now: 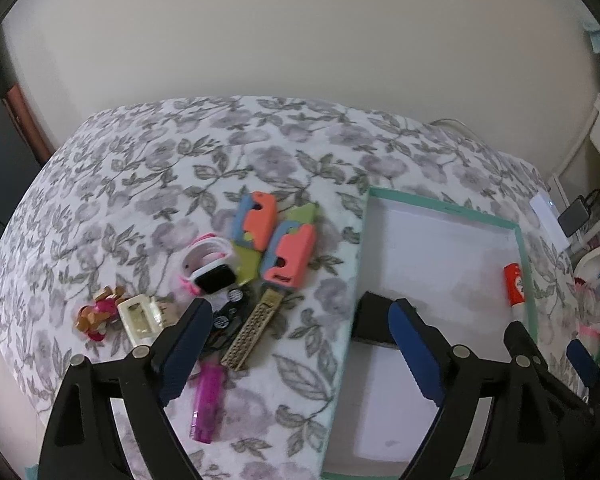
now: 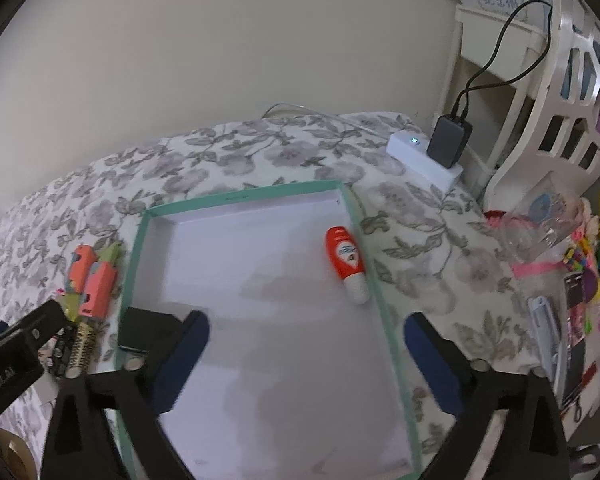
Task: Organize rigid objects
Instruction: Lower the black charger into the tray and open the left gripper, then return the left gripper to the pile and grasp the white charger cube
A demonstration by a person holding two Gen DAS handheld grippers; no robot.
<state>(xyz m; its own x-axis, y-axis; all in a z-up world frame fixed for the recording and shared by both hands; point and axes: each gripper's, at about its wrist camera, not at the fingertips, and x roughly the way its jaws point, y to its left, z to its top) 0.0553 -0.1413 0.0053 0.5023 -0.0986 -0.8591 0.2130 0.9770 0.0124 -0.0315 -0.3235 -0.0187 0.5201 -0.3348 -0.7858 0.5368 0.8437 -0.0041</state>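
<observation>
A shallow white tray with a teal rim [image 1: 525, 264] [image 2: 140, 248] lies on the floral cloth. In it lie an orange-and-white bottle [image 1: 514, 285] [image 2: 347, 263] by the right wall and a black block [image 1: 372, 320] [image 2: 144, 330] at the left wall. Left of the tray is a pile: two orange-blue-green toys [image 1: 276, 244] [image 2: 94, 280], a smartwatch with pink band [image 1: 212, 274], a tan perforated piece [image 1: 252, 328], a pink lighter [image 1: 208, 404], a cream case [image 1: 138, 316] and a small figure [image 1: 98, 312]. My left gripper [image 1: 304, 352] is open and empty over the tray's left rim. My right gripper [image 2: 306, 360] is open and empty over the tray.
A white power box [image 2: 422, 156] with a black charger [image 2: 448, 140] and cable sits at the table's far right corner. White shelving [image 2: 540, 80], a clear plastic container [image 2: 540, 228] and colourful clutter [image 2: 580, 280] crowd the right side. A wall runs behind the table.
</observation>
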